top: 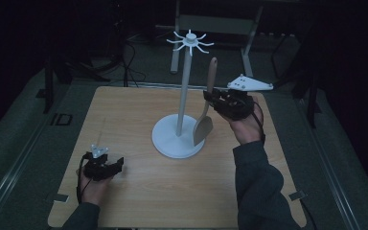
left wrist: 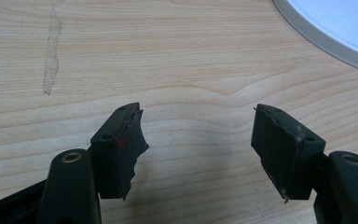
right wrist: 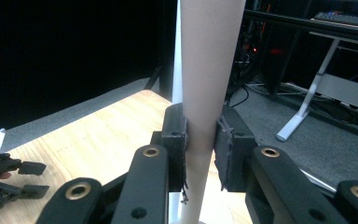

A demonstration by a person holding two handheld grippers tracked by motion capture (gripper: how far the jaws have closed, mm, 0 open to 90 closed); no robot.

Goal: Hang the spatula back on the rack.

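While the wooden spatula point(top: 205, 115) hangs upright just beside the white stand's point(top: 178, 136) pole, my right claw point(top: 210, 97) clenches its handle; my left claw point(top: 117, 165) rests released, low over the desk point(top: 139, 191).

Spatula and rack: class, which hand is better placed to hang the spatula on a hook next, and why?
Right. The right claw is shut on the spatula, upright beside the rack. The left claw rests open on the table, apart from both.
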